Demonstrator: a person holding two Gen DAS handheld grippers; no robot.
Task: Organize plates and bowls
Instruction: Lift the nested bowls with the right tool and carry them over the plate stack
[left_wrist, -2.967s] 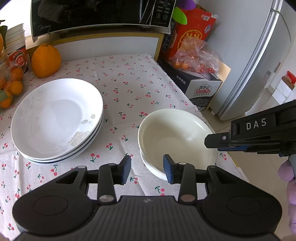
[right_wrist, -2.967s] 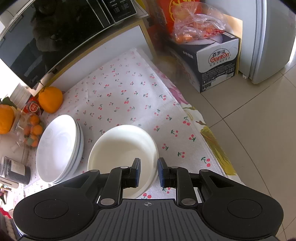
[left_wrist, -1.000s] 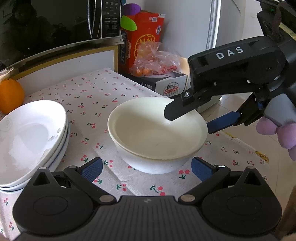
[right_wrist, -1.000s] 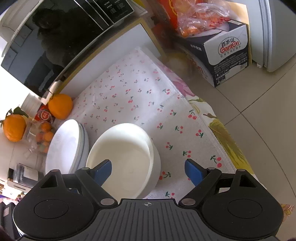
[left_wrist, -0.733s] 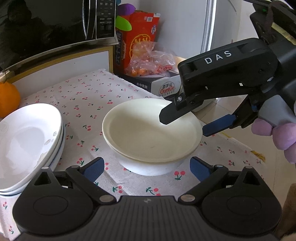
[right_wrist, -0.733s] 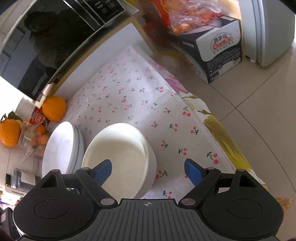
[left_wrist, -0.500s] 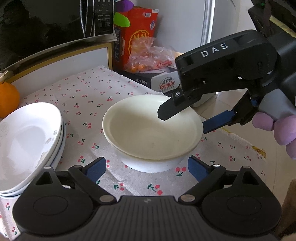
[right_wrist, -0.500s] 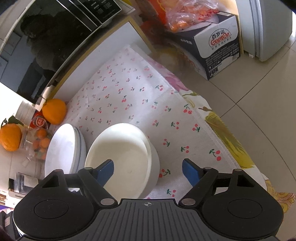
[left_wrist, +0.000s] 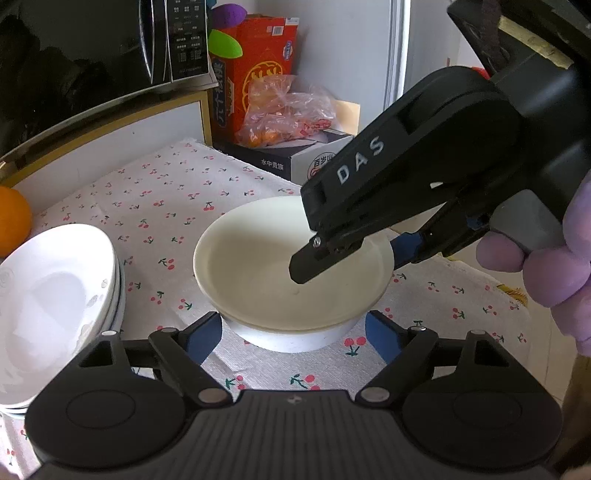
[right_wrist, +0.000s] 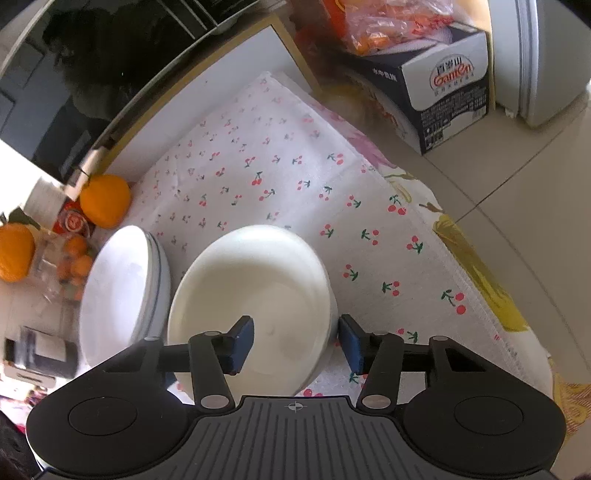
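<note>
A stack of cream bowls (left_wrist: 251, 266) (right_wrist: 251, 288) stands on the cherry-print cloth. My left gripper (left_wrist: 293, 341) straddles its base from the near side. Its jaws are closing, and the blue pads (left_wrist: 207, 338) still stand a little off the base. My right gripper (left_wrist: 354, 258) (right_wrist: 295, 343) straddles the top bowl's right rim, one finger inside, the other outside by the wall. Its jaws are closing too, and the inner pad (right_wrist: 242, 343) is clear of the wall. A stack of white plates (left_wrist: 55, 295) (right_wrist: 122, 288) sits to the left of the bowls.
A purple-gloved hand (left_wrist: 546, 266) holds the right gripper. A microwave (left_wrist: 92, 55) stands at the back, with an orange (left_wrist: 13, 221) at far left. Past the table's right edge (right_wrist: 476, 295) are a water carton (right_wrist: 450, 85), a bag of fruit (left_wrist: 284, 110) and tiled floor.
Both grippers' jaws have narrowed around the bowl stack, the right one much more. The right gripper's inner finger now reaches further into the top bowl. The bowls and plates have not moved.
</note>
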